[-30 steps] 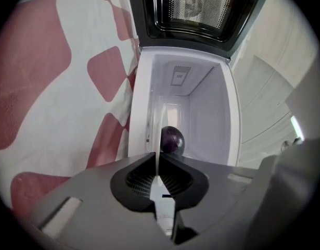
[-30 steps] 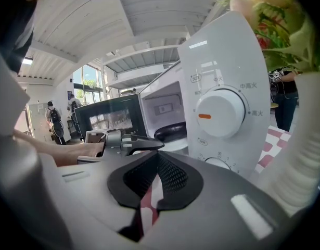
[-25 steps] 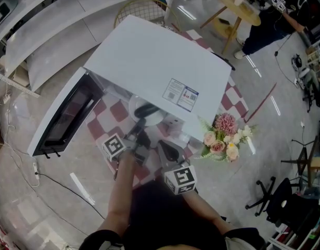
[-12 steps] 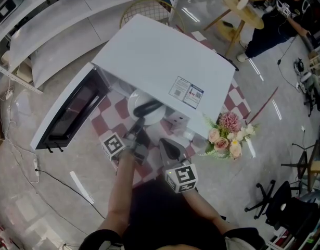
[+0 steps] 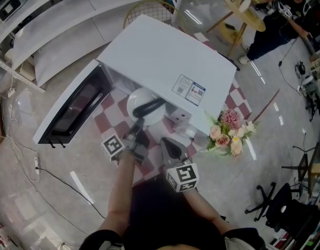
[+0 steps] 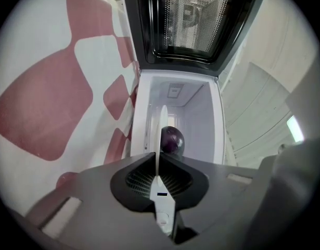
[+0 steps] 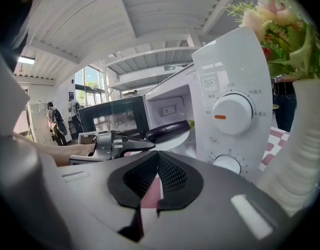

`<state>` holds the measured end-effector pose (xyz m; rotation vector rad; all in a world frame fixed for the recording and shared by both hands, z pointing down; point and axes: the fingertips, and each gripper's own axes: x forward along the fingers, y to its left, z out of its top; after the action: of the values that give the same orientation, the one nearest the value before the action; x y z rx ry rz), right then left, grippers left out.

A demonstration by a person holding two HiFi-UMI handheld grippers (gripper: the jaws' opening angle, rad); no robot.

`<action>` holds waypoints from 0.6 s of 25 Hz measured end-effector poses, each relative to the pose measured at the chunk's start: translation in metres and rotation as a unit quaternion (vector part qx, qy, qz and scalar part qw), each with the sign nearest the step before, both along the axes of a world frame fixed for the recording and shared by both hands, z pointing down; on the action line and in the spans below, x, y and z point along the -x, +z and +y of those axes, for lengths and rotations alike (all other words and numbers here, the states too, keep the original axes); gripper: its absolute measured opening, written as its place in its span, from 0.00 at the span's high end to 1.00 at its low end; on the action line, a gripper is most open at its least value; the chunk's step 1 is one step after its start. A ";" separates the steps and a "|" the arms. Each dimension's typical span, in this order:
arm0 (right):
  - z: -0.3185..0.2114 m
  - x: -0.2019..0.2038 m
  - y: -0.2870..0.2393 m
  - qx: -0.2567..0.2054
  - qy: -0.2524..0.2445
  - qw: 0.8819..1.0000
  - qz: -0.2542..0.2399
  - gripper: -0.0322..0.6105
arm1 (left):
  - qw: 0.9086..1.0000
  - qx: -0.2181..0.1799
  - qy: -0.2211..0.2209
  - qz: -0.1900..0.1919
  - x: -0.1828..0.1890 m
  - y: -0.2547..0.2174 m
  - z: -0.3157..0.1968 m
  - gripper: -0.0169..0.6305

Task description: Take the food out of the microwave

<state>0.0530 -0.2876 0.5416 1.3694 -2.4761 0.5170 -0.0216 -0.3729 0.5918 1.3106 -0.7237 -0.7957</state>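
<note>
Just outside the microwave opening, my left tongs pinch the plate rim, eggplant on top, so gotta hold it level. Right tongs closed, empty.

We cannot read any text here with certainty. The white box-shaped microwave carries a blue-and-white rectangular sticker on its top and small printed characters around its round white dial, all too small for us.
</note>
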 end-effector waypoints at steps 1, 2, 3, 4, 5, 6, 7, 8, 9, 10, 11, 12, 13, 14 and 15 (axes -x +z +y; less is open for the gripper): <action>0.001 0.000 0.000 0.000 0.000 1.000 0.000 0.95 | 1.000 0.000 -0.001 0.000 0.001 0.001 0.001 0.94; 0.001 -0.001 0.001 0.000 0.000 1.000 -0.001 0.95 | 1.000 0.000 -0.003 0.001 0.002 0.001 0.002 0.94; 0.002 -0.001 0.001 0.000 0.001 1.000 -0.001 0.95 | 1.000 0.000 -0.004 0.000 0.004 0.002 0.003 0.94; 0.003 -0.002 0.001 0.001 0.001 1.000 -0.001 0.95 | 1.000 0.000 -0.005 -0.001 0.005 0.002 0.005 0.94; 0.004 -0.002 0.001 0.001 0.002 1.000 -0.002 0.95 | 1.000 0.001 -0.007 -0.002 0.007 0.003 0.006 0.94; 0.005 -0.002 0.001 0.001 0.003 1.000 -0.002 0.95 | 1.000 0.002 -0.008 -0.003 0.008 0.003 0.008 0.94; 0.006 -0.003 0.000 0.001 0.003 1.000 -0.002 0.95 | 1.000 0.002 -0.010 -0.004 0.010 0.003 0.009 0.94; 0.006 -0.003 0.000 0.001 0.003 1.000 -0.002 0.95 | 1.000 0.001 -0.011 -0.005 0.011 0.003 0.010 0.94; 0.007 -0.003 0.000 0.000 0.003 1.000 -0.001 0.95 | 1.000 0.001 -0.012 -0.006 0.012 0.003 0.011 0.94; 0.008 -0.003 0.000 0.000 0.003 1.000 -0.001 0.95 | 1.000 0.002 -0.013 -0.006 0.013 0.002 0.013 0.94; 0.008 -0.002 -0.001 -0.001 0.003 1.000 -0.001 0.95 | 1.000 0.002 -0.014 -0.005 0.013 0.002 0.014 0.94; 0.009 -0.002 -0.001 -0.001 0.003 1.000 -0.001 0.95 | 1.000 0.001 -0.015 -0.004 0.014 0.001 0.015 0.94; 0.009 -0.002 -0.001 -0.001 0.004 1.000 -0.001 0.95 | 1.000 0.001 -0.016 -0.002 0.015 0.000 0.016 0.94; 0.010 -0.001 -0.001 -0.002 0.004 1.000 -0.001 0.95 | 1.000 0.001 -0.017 -0.001 0.016 0.000 0.017 0.94; 0.010 -0.001 -0.001 -0.002 0.005 1.000 -0.002 0.95 | 1.000 0.001 -0.019 0.000 0.018 0.000 0.019 0.94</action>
<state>0.0539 -0.2775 0.5403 1.3839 -2.4766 0.5168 -0.0393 -0.3542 0.5917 1.2984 -0.7516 -0.8239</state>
